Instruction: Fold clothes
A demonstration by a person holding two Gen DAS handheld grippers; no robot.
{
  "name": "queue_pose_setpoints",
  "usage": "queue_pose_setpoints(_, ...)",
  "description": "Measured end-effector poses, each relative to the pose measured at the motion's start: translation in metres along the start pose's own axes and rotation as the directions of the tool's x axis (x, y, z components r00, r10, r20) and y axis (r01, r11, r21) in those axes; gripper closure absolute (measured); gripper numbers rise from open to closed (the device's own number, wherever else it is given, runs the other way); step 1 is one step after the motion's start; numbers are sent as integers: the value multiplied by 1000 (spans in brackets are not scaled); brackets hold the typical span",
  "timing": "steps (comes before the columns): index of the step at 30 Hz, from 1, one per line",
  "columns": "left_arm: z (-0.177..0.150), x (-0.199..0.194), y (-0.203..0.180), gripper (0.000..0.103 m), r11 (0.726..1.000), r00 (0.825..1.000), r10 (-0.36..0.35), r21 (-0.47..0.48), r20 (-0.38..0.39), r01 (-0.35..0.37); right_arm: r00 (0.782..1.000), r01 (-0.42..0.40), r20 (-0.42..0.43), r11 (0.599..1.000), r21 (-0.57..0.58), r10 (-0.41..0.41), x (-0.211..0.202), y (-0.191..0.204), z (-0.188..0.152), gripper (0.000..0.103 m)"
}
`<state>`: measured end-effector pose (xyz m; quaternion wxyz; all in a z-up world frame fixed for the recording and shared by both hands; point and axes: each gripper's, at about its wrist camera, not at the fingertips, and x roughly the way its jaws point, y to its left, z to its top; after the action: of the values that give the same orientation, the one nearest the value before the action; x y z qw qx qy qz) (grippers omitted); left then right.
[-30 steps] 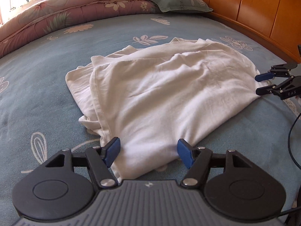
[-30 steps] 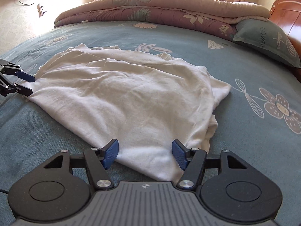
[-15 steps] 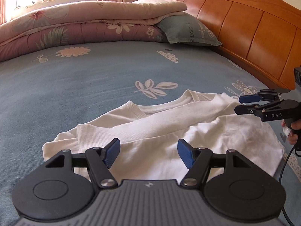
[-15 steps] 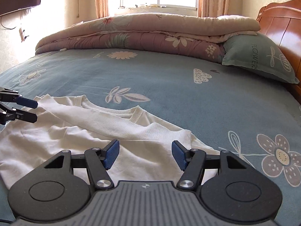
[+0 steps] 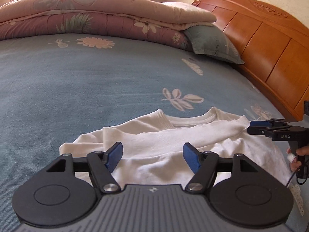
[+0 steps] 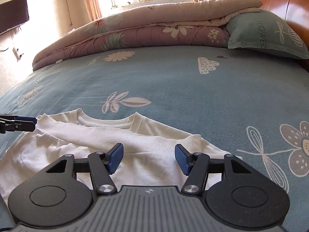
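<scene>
My left gripper and right gripper both hang wide and empty over the white shirt, folded loosely on the bed. Risk: careless pinching drags the layers askew.

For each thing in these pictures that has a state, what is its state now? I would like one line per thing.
white shirt: lying on the bed, partly folded, collar visible
left gripper: open, over the shirt, holding nothing
right gripper: open, over the shirt, holding nothing
quilt: folded, at the far side of the bed
pillow: lying beside the quilt
bed: covered with a blue sheet
</scene>
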<state>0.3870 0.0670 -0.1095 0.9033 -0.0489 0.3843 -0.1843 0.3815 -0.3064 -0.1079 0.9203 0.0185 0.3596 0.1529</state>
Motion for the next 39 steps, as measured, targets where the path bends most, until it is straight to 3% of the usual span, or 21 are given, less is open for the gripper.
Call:
queue_pose_setpoints(3,-2,-3,6,42,997,997,72,-6,-8,-72,999,35,-3,999,22,-35,-2,-7,-1,40)
queue_pose_setpoints(6,-4,-29,1,40,999,999,36,-12,26,-36,999,31,23,999,30,-32,-24,-3,1,39)
queue_pose_setpoints(9,-11,-59,-20,40,998,998,12,57,55,-15,999,-23,31,999,-30,24,-52,18,-9,38)
queue_pose_setpoints(12,-24,-75,-38,37,995,998,-45,90,37,41,999,-52,-2,996,-72,52,-62,36,-26,36)
queue_pose_setpoints(15,-42,-68,-38,36,995,999,24,94,-38,-20,998,-44,-50,995,-84,40,-65,44,-48,36)
queue_pose_setpoints(17,-59,-66,-26,41,995,992,81,65,-95,-75,998,-15,-68,998,-59,11,-72,35,-61,36)
queue_pose_setpoints(20,-67,-92,-26,39,996,996,60,64,-68,-56,998,14,-67,1000,-25,-16,-94,23,-75,35)
queue_pose_setpoints(23,-74,-120,-48,38,981,996,80,181,-26,-74,998,51,-35,996,-67,-53,-125,25,-83,33)
queue_pose_setpoints(25,-79,-128,-75,35,942,995,100,323,-11,-91,997,75,-19,986,-150,-79,-141,39,-92,33)
queue_pose_setpoints(27,-85,-127,-105,35,873,994,111,478,-1,-97,996,85,-13,960,-267,-92,-146,61,-99,32)
queue_pose_setpoints(28,-92,-125,-121,32,820,994,112,565,3,-94,995,87,-12,940,-330,-97,-146,74,-102,31)
queue_pose_setpoints(30,-111,-120,-150,32,688,992,123,719,12,-94,992,111,-1,871,-479,-126,-141,104,-111,30)
queue_pose_setpoints(32,-129,-112,-168,32,563,987,158,818,35,-119,988,129,11,788,-603,-153,-133,129,-123,30)
queue_pose_setpoints(33,-134,-109,-173,32,518,984,174,845,47,-132,987,132,16,744,-655,-161,-130,140,-130,30)
queue_pose_setpoints(35,-137,-101,-178,32,473,979,194,868,64,-151,984,136,27,655,-744,-174,-123,161,-142,30)
queue_pose_setpoints(39,-143,-86,-188,29,377,967,233,907,101,-185,978,165,68,526,-834,-199,-106,184,-154,30)
